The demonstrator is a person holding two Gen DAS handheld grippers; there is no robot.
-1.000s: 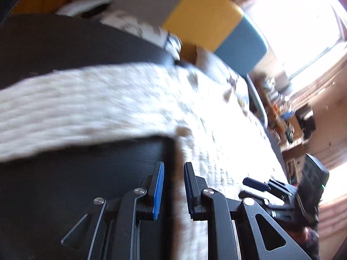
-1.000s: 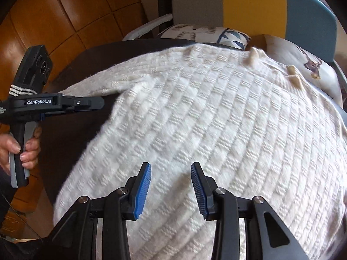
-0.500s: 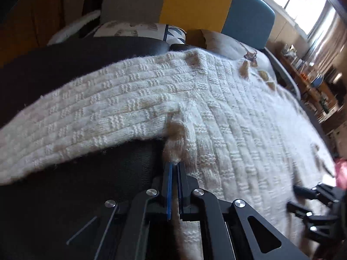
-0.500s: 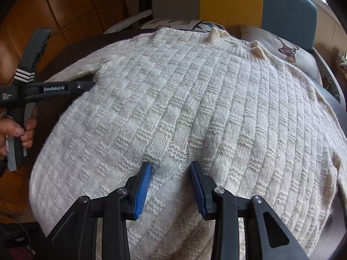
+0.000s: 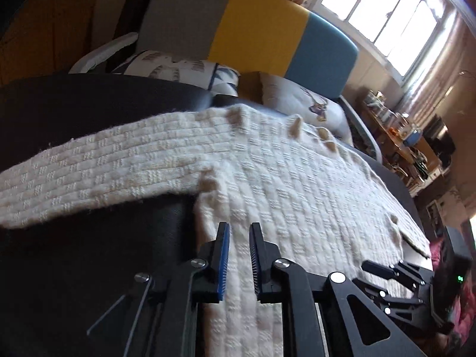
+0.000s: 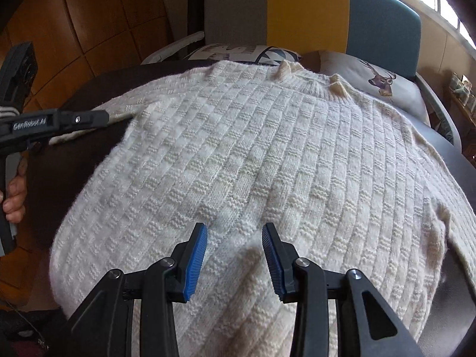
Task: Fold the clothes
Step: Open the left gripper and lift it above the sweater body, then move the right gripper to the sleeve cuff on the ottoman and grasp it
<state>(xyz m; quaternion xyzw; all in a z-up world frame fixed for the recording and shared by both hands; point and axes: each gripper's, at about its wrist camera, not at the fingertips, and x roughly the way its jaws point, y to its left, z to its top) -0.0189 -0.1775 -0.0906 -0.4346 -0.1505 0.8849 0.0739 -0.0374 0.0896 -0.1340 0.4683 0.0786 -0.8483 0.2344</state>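
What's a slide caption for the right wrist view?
Open right gripper over a cream knit sweater spread flat on a dark table.

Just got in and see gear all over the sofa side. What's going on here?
A person is folding a cream sweater spread flat on a dark table, with tongs in each hand. The left tongs are slightly open at the sweater's side edge below the sleeve. The right tongs are open over the hem. Nothing is folded yet.
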